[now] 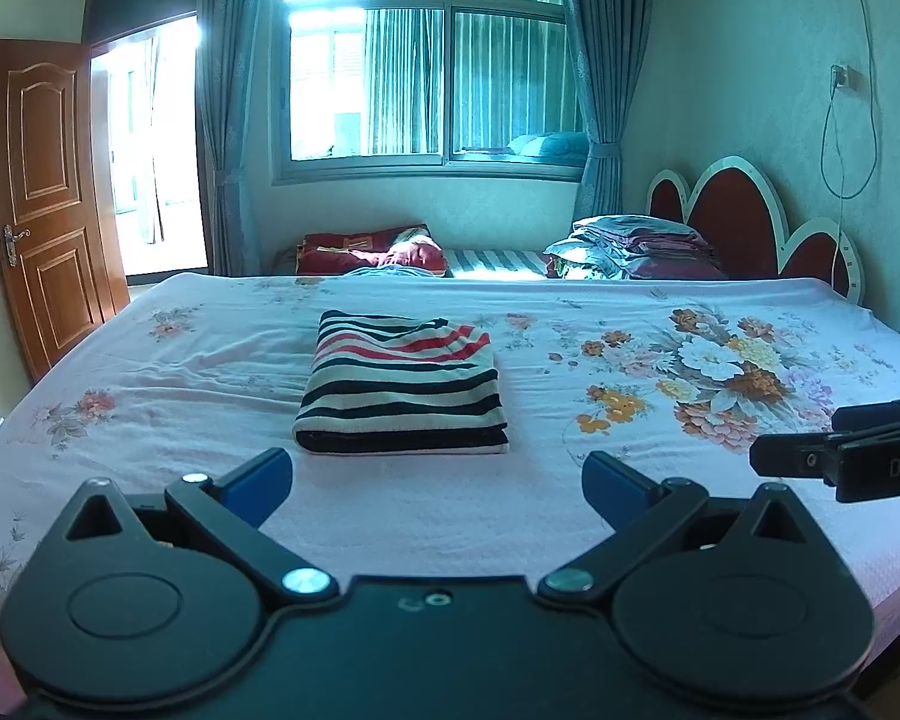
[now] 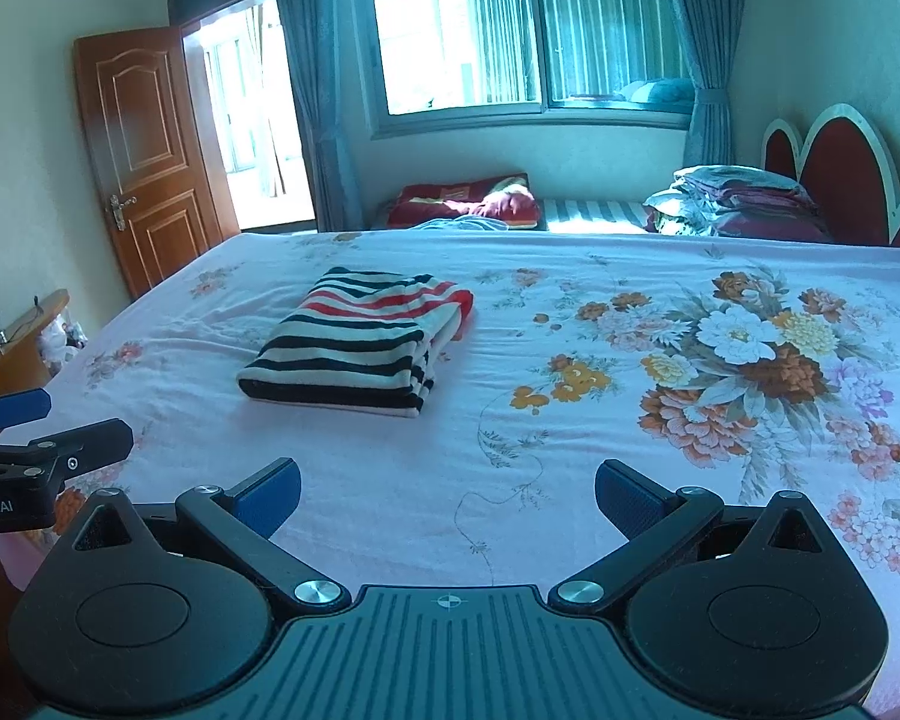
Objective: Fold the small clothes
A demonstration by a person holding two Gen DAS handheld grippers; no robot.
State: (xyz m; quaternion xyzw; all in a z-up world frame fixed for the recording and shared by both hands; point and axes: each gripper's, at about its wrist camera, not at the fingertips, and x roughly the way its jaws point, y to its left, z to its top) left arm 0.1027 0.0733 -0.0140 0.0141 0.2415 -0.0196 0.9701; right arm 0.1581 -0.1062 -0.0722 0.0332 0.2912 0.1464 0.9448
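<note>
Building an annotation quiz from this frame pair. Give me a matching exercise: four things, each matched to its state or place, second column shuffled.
Column 1:
1. striped garment
2. left gripper
3. wooden door
4. stack of folded bedding

Column 2:
A. beyond the far edge of the floral sheet, near the red headboard
B. standing open at the left of the room
C. folded into a neat rectangle in the middle of the bed
D. fingers spread wide, holding nothing

Pairs: 1-C, 2-D, 3-B, 4-A

The right gripper would also fit D.
</note>
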